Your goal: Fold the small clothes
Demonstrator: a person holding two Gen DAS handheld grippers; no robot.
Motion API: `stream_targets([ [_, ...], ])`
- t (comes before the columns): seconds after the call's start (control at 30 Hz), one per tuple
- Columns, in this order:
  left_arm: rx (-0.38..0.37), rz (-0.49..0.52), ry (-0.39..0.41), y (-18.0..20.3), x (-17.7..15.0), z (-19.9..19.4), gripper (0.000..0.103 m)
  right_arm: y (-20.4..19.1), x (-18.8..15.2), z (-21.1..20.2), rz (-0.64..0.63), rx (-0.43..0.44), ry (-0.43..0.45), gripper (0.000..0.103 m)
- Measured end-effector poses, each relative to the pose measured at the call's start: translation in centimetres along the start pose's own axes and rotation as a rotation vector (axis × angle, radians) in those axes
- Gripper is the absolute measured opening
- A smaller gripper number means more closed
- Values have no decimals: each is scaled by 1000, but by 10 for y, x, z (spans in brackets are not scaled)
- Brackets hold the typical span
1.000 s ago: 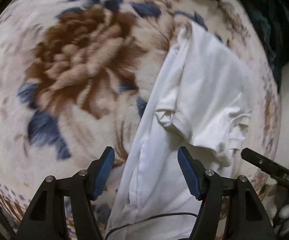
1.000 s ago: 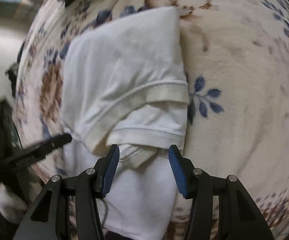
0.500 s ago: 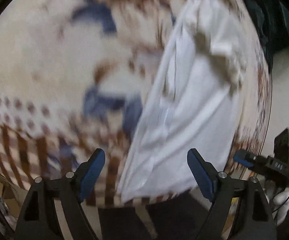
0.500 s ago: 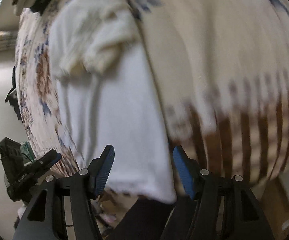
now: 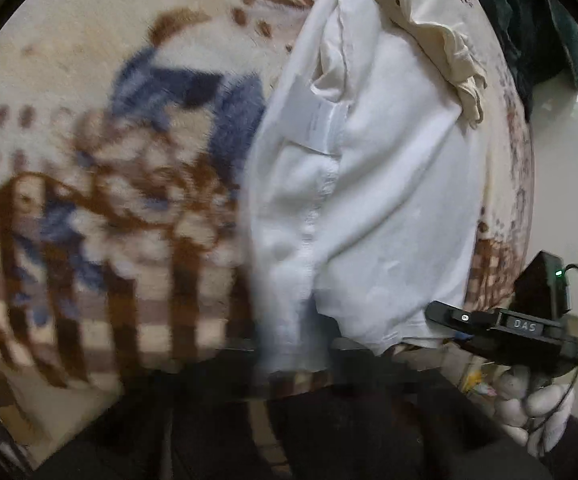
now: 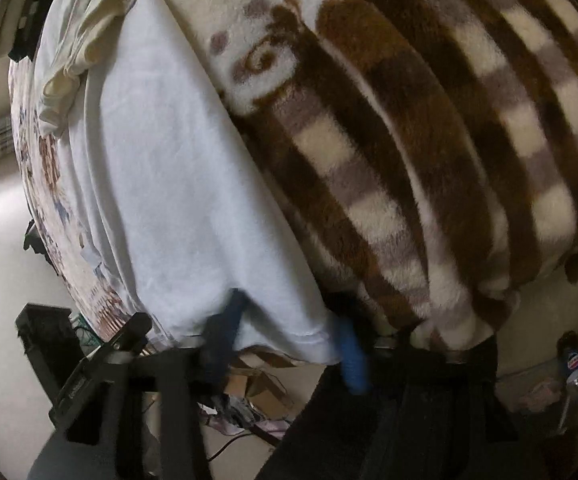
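Note:
A white shirt [image 5: 389,200] lies lengthwise on a floral and striped blanket [image 5: 89,160], its folded-in sleeves [image 5: 441,48] bunched at the far end. Its near hem hangs at the blanket's front edge. My left gripper [image 5: 293,356] is blurred and dark, shut on the hem's left corner. In the right wrist view the same shirt [image 6: 161,184] runs up to the left. My right gripper [image 6: 289,344] is closing, its blue pads [image 6: 353,360] still apart with the hem's right corner between them. The right gripper's finger [image 5: 441,316] shows beside the hem, held by a gloved hand [image 5: 529,400].
The blanket's striped border [image 6: 409,160] drops off the front edge to a floor with cardboard and clutter [image 6: 257,384]. A bottle [image 6: 573,364] stands at the right. Dark green cloth [image 5: 529,20] lies past the shirt's far end. The left gripper's finger [image 6: 137,328] is close on the left.
Both grippers drew back from the sleeve end to the near hem at the blanket's edge. The left jaws went from wide apart to shut on the hem; the right jaws narrowed around it.

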State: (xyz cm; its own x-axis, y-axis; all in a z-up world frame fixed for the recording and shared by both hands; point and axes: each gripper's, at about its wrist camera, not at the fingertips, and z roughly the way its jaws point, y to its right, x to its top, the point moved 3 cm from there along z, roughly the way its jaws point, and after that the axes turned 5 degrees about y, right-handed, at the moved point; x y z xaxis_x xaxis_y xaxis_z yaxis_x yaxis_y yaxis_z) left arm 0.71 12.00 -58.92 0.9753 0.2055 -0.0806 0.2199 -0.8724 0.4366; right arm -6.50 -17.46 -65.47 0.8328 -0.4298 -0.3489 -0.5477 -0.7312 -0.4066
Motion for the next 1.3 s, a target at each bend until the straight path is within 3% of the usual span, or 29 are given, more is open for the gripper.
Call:
stream_targets([
  [0.03, -19, -3, 20, 1, -1, -7, 5, -2, -3, 0, -1, -2, 0, 20],
  [0.13, -30, 3, 31, 4, -3, -19, 5, -15, -14, -5, -49, -31, -1, 12],
  [0.33, -37, -22, 45, 0, 2, -35, 6, -39, -37, -10, -116, -25, -21, 6],
  [0.43, -33, -85, 20, -24, 2, -40, 19, -42, -43, -7, -170, -82, -30, 7],
  [0.5, -43, -122, 36, -33, -2, -46, 40, -38, -43, -1, -147, -77, -49, 7],
  [0.57, -54, -155, 46, -42, -6, -53, 59, -31, -42, -2, -121, -55, -43, 15],
  [0.63, -9, -139, 38, -41, -8, -53, 61, -31, -41, -6, -132, -68, -18, 48],
  [0.73, 41, -80, -3, -35, -7, -39, 60, -32, -41, -7, -145, -74, 11, 53],
  [0.8, 44, -57, -3, -26, -7, -32, 58, -31, -41, -5, -139, -75, 34, 53],
  [0.83, 55, -41, 6, -21, -7, -29, 58, -28, -35, -7, -137, -87, 54, 48],
  [0.87, 59, -15, 20, -14, -5, -26, 47, -29, -33, -8, -137, -95, 74, 39],
  [0.9, 64, -2, 25, -10, -5, -23, 16, -29, -32, -10, -137, -99, 89, 17],
  [0.93, 92, 31, 26, -4, -4, -19, 4, -29, -33, -12, -134, -107, 99, 10],
  [1.07, 146, 106, 98, 7, -3, -25, 1, -28, -32, -25, -133, -130, 163, 5],
  [1.3, 100, 31, 169, -9, 1, -64, 0, -31, -45, -47, -98, -113, 212, 4],
])
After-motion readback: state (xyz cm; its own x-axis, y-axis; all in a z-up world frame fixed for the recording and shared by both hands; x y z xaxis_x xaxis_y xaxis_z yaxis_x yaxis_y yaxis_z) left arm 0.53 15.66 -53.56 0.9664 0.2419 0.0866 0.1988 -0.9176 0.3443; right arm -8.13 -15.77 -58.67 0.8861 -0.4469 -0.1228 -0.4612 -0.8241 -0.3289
